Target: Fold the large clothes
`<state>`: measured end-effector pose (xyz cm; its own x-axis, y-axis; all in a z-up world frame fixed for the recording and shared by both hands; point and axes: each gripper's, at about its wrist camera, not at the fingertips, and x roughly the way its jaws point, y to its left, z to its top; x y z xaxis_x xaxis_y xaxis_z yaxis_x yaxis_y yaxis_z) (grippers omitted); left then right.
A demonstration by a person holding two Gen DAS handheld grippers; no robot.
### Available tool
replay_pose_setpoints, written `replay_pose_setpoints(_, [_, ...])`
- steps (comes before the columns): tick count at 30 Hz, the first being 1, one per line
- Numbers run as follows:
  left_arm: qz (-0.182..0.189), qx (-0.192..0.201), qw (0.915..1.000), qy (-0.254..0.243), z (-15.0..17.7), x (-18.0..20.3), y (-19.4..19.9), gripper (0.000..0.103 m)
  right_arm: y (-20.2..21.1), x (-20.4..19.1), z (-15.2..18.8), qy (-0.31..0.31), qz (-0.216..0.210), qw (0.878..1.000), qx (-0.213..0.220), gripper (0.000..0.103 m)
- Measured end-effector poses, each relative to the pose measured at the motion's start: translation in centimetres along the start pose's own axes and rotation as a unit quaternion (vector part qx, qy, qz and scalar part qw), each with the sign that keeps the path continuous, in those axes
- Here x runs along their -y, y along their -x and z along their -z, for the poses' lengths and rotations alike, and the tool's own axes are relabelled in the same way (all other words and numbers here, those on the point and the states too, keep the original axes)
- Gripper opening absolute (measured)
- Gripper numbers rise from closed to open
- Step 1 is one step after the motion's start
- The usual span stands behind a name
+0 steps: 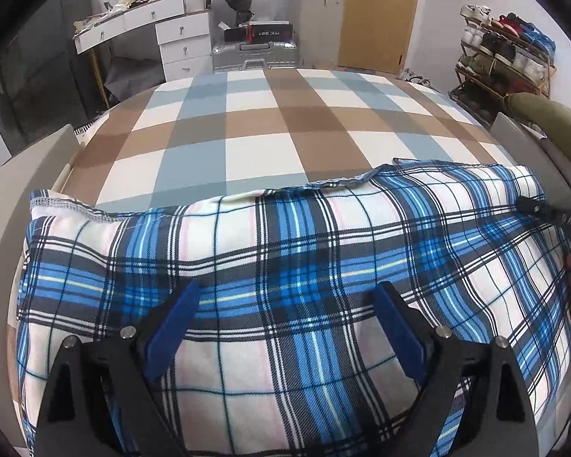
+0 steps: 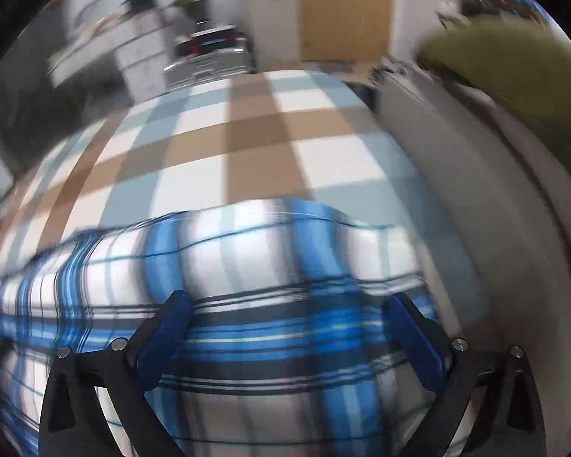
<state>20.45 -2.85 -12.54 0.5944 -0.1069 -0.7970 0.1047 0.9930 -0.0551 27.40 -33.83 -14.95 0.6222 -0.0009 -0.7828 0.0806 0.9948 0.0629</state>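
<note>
Item: blue plaid garment (image 1: pixel 285 266), lying in a folded band across the near edge of the bed (image 1: pixel 255 125), which is wearing a brown, grey-blue and white checked sheet. The band is running from the bed's near left corner, where an overlocked hem is turning up, to the near right side, where a second layer is overlapping the first along the far edge of the fold. The far half of the bed is showing bare sheet.

Left gripper (image 1: pixel 285 304): hanging just above the middle of the band, pointing down at it, jaws standing wide, blue pads (image 1: pixel 171 327) apart with only flat cloth showing between them; nothing is being held.

Right gripper (image 2: pixel 289 316): jaws likewise standing wide over the right part of the band, gripping nothing. Its view is smearing heavily, so finer cloth detail is not readable there. In the left view its tip is showing at the band's right end, with fingers of the person's hand beside it.

Step in hand, as judged: a fold is lying completed and released; both claws are standing free for re-gripping.

Next move, as judged: calling for each claw to be picking a fresh hold, probably at the band's two ends or one short edge, pinching all layers together so the overlap is not sliding apart while being carried over.
</note>
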Motion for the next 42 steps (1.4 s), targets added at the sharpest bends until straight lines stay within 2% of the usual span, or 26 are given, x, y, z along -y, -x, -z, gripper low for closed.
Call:
replay_pose_setpoints(2, [-0.016, -0.013, 0.9998, 0.009, -0.4, 0.5, 0.7, 0.089, 1.4, -1.1, 0.5, 0.018, 0.02, 0.999, 0.026, 0.097])
replay_pose_setpoints(3, [-0.006, -0.014, 0.9998, 0.015, -0.7, 0.9, 1.4, 0.089, 2.1, -1.8, 0.7, 0.028, 0.023, 0.999, 0.038, 0.097])
replay_pose_setpoints(5, [0.039, 0.012, 0.9992, 0.001, -1.5, 2.3, 2.6, 0.09, 3.4, -3.8, 1.3, 0.045, -0.007, 0.997, 0.056, 0.097])
replay_pose_setpoints(6, [0.042, 0.022, 0.9988, -0.014, -1.8, 2.8, 2.4, 0.09, 4.0, -5.0, 1.7, 0.055, -0.034, 0.996, 0.058, 0.097])
replay_pose_setpoints(7, [0.034, 0.02, 0.9989, -0.026, -2.0, 3.3, 2.0, 0.09, 4.3, -6.3, 2.0, 0.068, -0.061, 0.994, 0.053, 0.097])
replay_pose_setpoints(9, [0.008, -0.021, 0.9996, -0.019, -2.6, 2.7, -0.6, 0.09, 4.6, -8.9, 3.0, 0.109, -0.104, 0.988, 0.038, 0.097])
replay_pose_setpoints(10, [0.007, -0.031, 0.9995, 0.0, -2.6, 1.6, -1.3, 0.09, 4.6, -10.1, 3.4, 0.132, -0.113, 0.984, 0.033, 0.097])
replay_pose_setpoints(12, [0.031, -0.012, 0.9994, 0.01, -2.5, 0.0, -0.6, 0.09, 3.6, -11.8, 4.8, 0.182, -0.101, 0.978, 0.011, 0.097])
replay_pose_setpoints(13, [0.014, -0.011, 0.9998, 0.011, -2.2, -0.8, -0.3, 0.09, 2.8, -12.2, 5.4, 0.198, -0.083, 0.977, 0.005, 0.097])
replay_pose_setpoints(15, [-0.023, -0.007, 0.9995, 0.02, -1.2, -3.1, 0.1, 0.09, 2.7, -11.9, 5.3, 0.19, -0.09, 0.978, 0.007, 0.099])
replay_pose_setpoints(16, [-0.019, 0.0, 0.9993, 0.032, -0.6, -4.7, 0.5, 0.09, 2.6, -11.8, 5.3, 0.187, -0.091, 0.978, 0.004, 0.099])
replay_pose_setpoints(19, [-0.047, 0.01, 0.9979, 0.044, 0.8, -7.9, 1.7, 0.09, 3.1, -11.6, 5.8, 0.191, -0.087, 0.978, 0.008, 0.099])
replay_pose_setpoints(22, [-0.109, 0.014, 0.993, 0.044, 1.6, -9.3, 2.6, 0.091, 3.2, -11.5, 5.9, 0.19, -0.088, 0.978, 0.007, 0.099])
replay_pose_setpoints(26, [-0.122, 0.012, 0.9883, 0.09, 2.4, -10.7, 4.6, 0.091, 3.5, -11.5, 5.8, 0.189, -0.081, 0.979, 0.009, 0.099])
replay_pose_setpoints(27, [-0.117, 0.018, 0.9891, 0.087, 2.6, -10.0, 5.3, 0.091, 3.9, -11.6, 5.7, 0.189, -0.075, 0.979, 0.01, 0.099])
replay_pose_setpoints(28, [-0.093, 0.031, 0.9919, 0.081, 3.0, -8.9, 6.6, 0.091, 4.5, -11.7, 5.8, 0.19, -0.075, 0.979, 0.013, 0.099])
replay_pose_setpoints(30, [-0.031, 0.047, 0.996, 0.07, 3.8, -6.6, 8.2, 0.091, 5.7, -12.6, 5.9, 0.201, -0.096, 0.975, 0.022, 0.099])
replay_pose_setpoints(32, [0.013, 0.04, 0.998, 0.048, 4.4, -4.1, 8.0, 0.091, 7.3, -14.2, 6.4, 0.215, -0.13, 0.967, 0.034, 0.099])
replay_pose_setpoints(34, [0.017, 0.01, 0.9993, 0.03, 4.8, -2.4, 5.8, 0.091, 7.6, -16.0, 7.2, 0.223, -0.158, 0.962, 0.022, 0.099])
replay_pose_setpoints(35, [0.0, -0.004, 0.9997, 0.022, 5.0, -2.0, 4.5, 0.091, 7.2, -16.9, 7.8, 0.232, -0.171, 0.958, 0.01, 0.099])
replay_pose_setpoints(36, [-0.004, -0.006, 0.9998, 0.017, 5.4, -2.1, 4.0, 0.091, 6.7, -17.5, 8.3, 0.242, -0.169, 0.955, -0.002, 0.099])
replay_pose_setpoints(37, [0.005, 0.009, 0.9999, 0.012, 5.7, -2.4, 4.3, 0.091, 5.9, -17.9, 9.0, 0.254, -0.153, 0.955, -0.012, 0.099])
replay_pose_setpoints(39, [0.012, 0.011, 0.9997, 0.016, 6.0, -3.5, 5.1, 0.091, 5.5, -17.2, 9.4, 0.252, -0.159, 0.955, 0.002, 0.099])
replay_pose_setpoints(41, [0.003, 0.013, 0.9997, 0.02, 6.5, -4.7, 5.9, 0.09, 5.4, -16.2, 9.1, 0.243, -0.144, 0.959, 0.001, 0.099])
replay_pose_setpoints(42, [0.012, 0.016, 0.9996, 0.019, 6.8, -5.1, 6.3, 0.088, 5.2, -15.5, 8.9, 0.234, -0.135, 0.963, 0.001, 0.099])
